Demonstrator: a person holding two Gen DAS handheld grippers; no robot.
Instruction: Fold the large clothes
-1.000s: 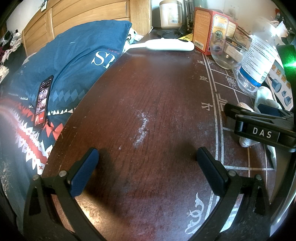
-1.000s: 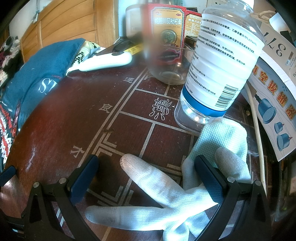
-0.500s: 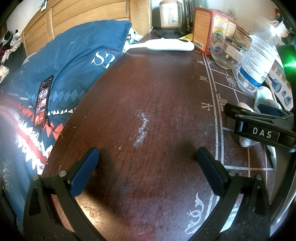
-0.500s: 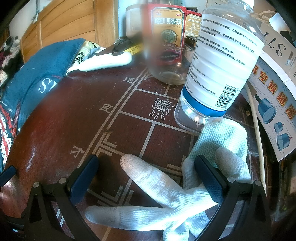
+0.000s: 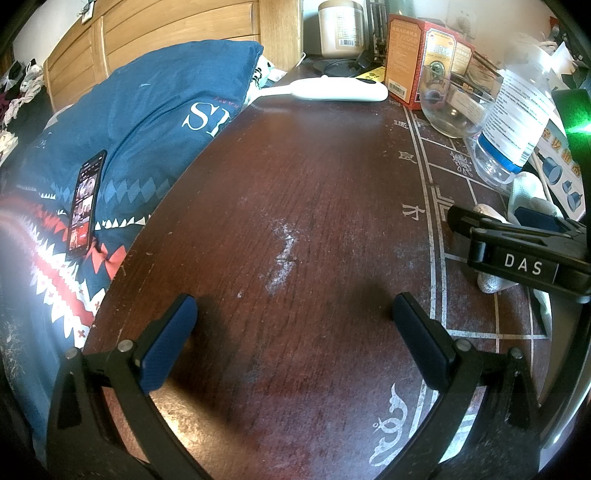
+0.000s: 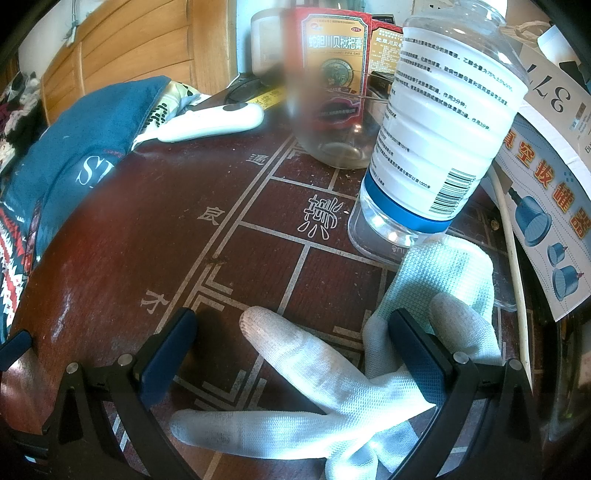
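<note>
Both grippers rest low over a dark red-brown wooden table point(image 5: 295, 184). My left gripper point(image 5: 293, 314) is open, with only bare wood between its blue-padded fingers. My right gripper point(image 6: 291, 328) is open too, and a white work glove point(image 6: 314, 387) lies flat on the table between and under its fingers. In the left wrist view the right gripper's black body point(image 5: 517, 254) shows at the right edge. A blue patterned fabric point(image 5: 147, 122) with white letters lies on the bed left of the table; in the right wrist view this fabric point(image 6: 74, 147) is at the far left.
A phone point(image 5: 85, 205) lies on the fabric. Along the table's back and right stand a white handheld device point(image 5: 332, 88), a red box point(image 5: 417, 55), a glass bowl point(image 5: 454, 107), a large clear bottle point(image 6: 436, 140) and a printed carton point(image 6: 546, 206). A wooden headboard point(image 5: 166, 33) rises behind.
</note>
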